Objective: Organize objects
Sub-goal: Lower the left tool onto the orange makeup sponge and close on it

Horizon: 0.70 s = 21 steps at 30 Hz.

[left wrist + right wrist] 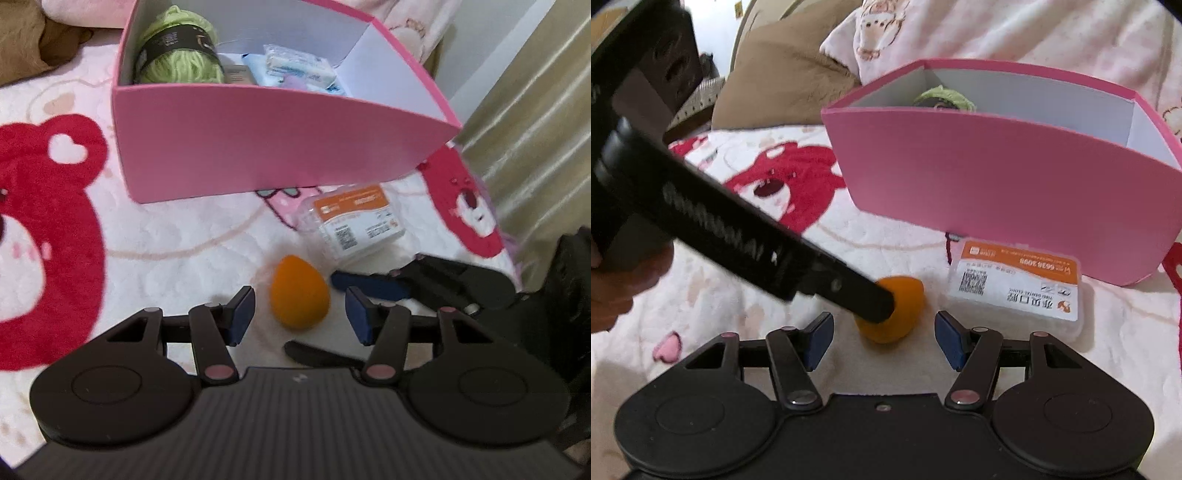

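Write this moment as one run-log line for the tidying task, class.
left gripper: open, around orange sponge | right gripper: open, empty | plastic case: on blanket | pink box: holds green yarn

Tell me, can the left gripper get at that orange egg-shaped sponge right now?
Probably yes. The orange sponge lies bare on the blanket just ahead of the open left gripper, though the right gripper crowds in beside it.

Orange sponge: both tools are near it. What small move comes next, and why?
Probably ease the left tool down around the orange sponge and close. Its jaws stand open with the sponge just ahead of the gap, loose on the blanket, while the pink box behind already holds items. The right tool could take the clear case.
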Tool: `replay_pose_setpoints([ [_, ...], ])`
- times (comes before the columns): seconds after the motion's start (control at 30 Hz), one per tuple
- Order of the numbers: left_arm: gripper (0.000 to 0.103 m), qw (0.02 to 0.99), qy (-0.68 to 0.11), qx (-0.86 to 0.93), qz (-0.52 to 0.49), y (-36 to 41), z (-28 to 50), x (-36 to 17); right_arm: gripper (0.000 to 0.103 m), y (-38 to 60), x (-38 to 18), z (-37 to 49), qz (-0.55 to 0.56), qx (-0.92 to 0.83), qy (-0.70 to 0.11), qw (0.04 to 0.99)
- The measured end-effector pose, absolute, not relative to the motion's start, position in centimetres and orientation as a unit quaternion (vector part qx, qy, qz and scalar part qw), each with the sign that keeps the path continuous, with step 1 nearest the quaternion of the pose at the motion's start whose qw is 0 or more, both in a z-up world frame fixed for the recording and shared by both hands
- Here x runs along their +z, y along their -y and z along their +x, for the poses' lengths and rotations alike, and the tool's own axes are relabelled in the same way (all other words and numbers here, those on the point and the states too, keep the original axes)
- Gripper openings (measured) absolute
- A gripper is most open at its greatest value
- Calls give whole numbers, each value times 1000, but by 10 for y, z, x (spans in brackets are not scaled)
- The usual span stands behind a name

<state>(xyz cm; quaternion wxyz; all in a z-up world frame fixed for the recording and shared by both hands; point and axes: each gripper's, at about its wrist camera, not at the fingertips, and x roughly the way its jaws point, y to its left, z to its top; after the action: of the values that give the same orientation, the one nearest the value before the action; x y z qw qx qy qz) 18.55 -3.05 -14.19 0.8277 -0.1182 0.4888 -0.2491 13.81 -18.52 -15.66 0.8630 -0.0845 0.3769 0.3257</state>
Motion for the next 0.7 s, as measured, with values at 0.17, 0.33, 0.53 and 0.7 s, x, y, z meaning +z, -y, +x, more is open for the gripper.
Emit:
replay_pose_setpoints([
  [0.17, 34, 826, -495, -239, -128, 34, 187, -151, 66, 183, -165, 138, -89, 318, -375, 866],
  [0.33, 31, 816, -508, -228, -158, 34, 181, -151, 44, 183, -164, 130, -124, 318, -357, 870],
  [0.53, 31, 825, -503, -222, -133, 42, 170, -143, 44, 182, -158, 119, -137, 323, -349, 869],
  [0.7, 31, 822, -506, -223, -135, 43, 160, -136, 44, 187, -152, 114, -120, 322, -367, 864],
])
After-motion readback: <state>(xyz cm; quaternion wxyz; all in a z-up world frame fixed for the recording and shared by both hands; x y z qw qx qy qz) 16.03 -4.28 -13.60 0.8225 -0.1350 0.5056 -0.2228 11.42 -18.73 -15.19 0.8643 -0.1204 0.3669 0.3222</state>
